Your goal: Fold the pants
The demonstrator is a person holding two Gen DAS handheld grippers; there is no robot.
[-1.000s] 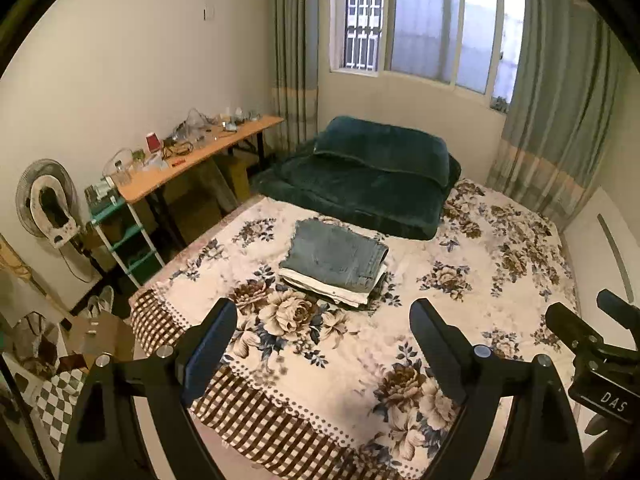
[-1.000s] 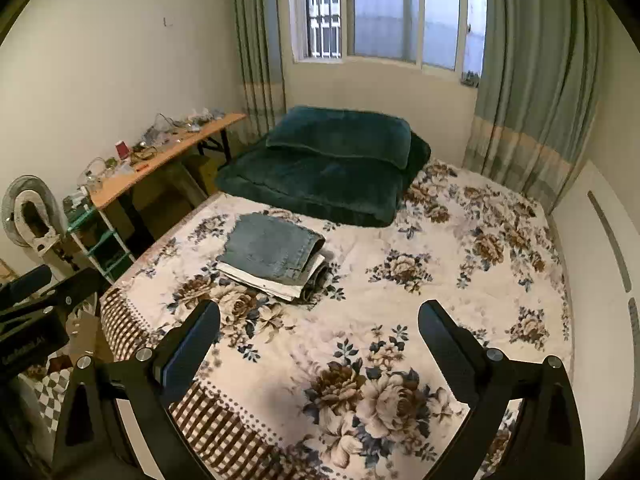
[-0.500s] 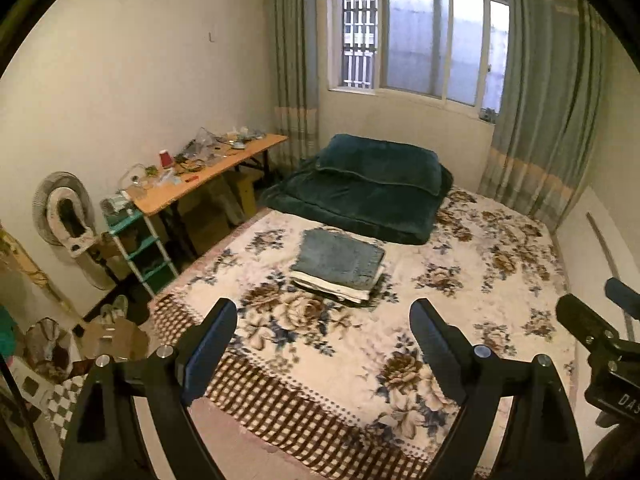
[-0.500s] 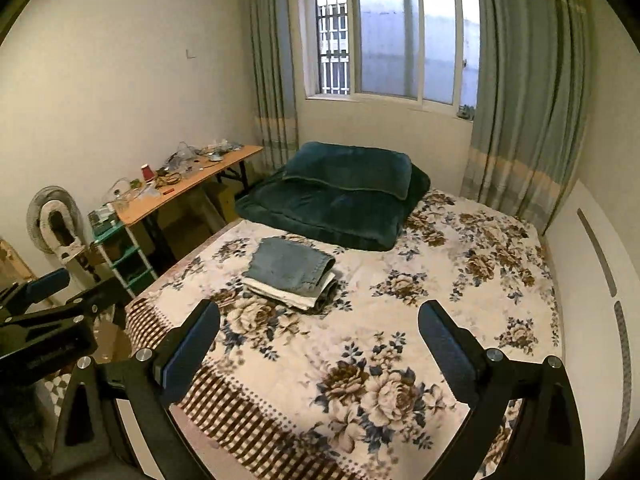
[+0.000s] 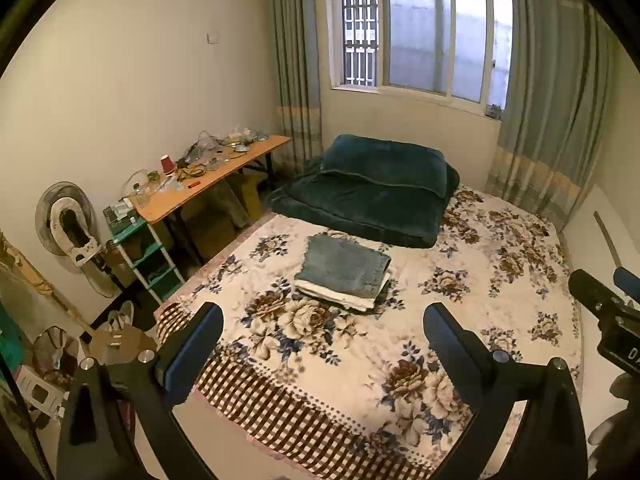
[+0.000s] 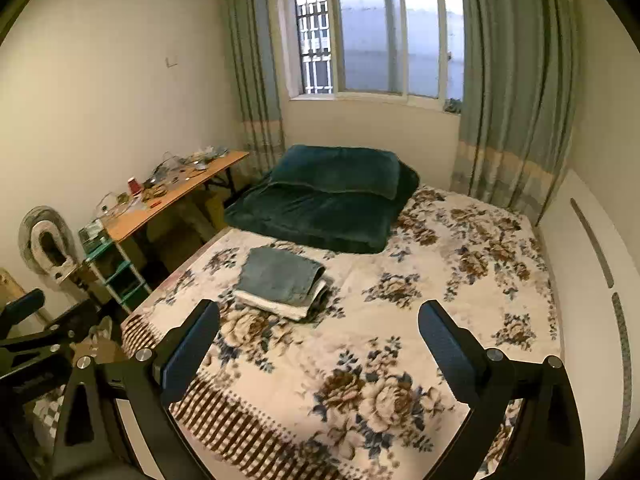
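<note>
Folded blue jeans (image 5: pixel 346 266) lie on top of a stack of folded light and dark pants on the floral bed (image 5: pixel 460 332); they also show in the right wrist view (image 6: pixel 282 274). My left gripper (image 5: pixel 323 344) is open and empty, held back over the foot of the bed, well short of the stack. My right gripper (image 6: pixel 319 346) is open and empty, likewise back from the stack. The right gripper's body shows at the right edge of the left wrist view (image 5: pixel 608 316); the left gripper's body shows at the left edge of the right wrist view (image 6: pixel 36 344).
A dark green folded quilt (image 5: pixel 372 188) lies at the head of the bed under the window. A cluttered wooden desk (image 5: pixel 208 180), a teal shelf (image 5: pixel 140 256) and a fan (image 5: pixel 68 224) stand along the left wall. A white panel (image 6: pixel 592 280) borders the bed's right side.
Both grippers have pulled back and up from the bed; the stack looks smaller and farther, and more of the window and walls shows. Both stay open.
</note>
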